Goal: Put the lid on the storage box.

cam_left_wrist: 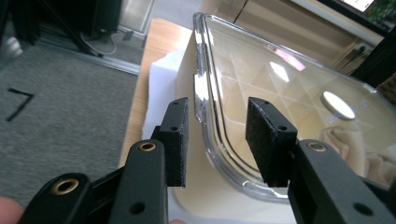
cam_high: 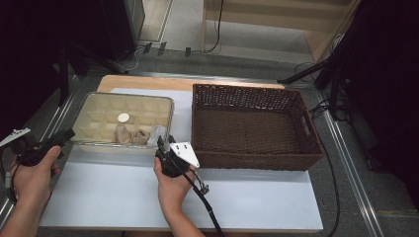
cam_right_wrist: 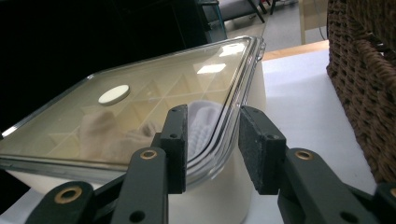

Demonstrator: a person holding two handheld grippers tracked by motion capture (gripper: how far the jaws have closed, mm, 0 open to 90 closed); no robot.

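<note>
A cream divided box (cam_high: 99, 129) with a clear lid (cam_high: 143, 104) stands at the table's left. A white disc (cam_high: 123, 117) lies on the lid, and beige rolled cloths (cam_high: 122, 133) and a white one (cam_high: 157, 132) show through it. My left gripper (cam_high: 66, 134) is at the box's near left corner; in the left gripper view its jaws (cam_left_wrist: 217, 140) straddle the lid's rim (cam_left_wrist: 210, 154) with gaps on both sides. My right gripper (cam_high: 165, 143) is at the near right corner, open (cam_right_wrist: 210, 149) around the lid's edge (cam_right_wrist: 224, 140) without pressing on it.
A large dark wicker basket (cam_high: 247, 90) stands just right of the box, close to my right gripper. A white mat (cam_high: 123, 197) covers the wooden table (cam_high: 148, 83). The right gripper's cable (cam_high: 207, 202) trails toward the front edge. Dark stands and floor cables lie beyond.
</note>
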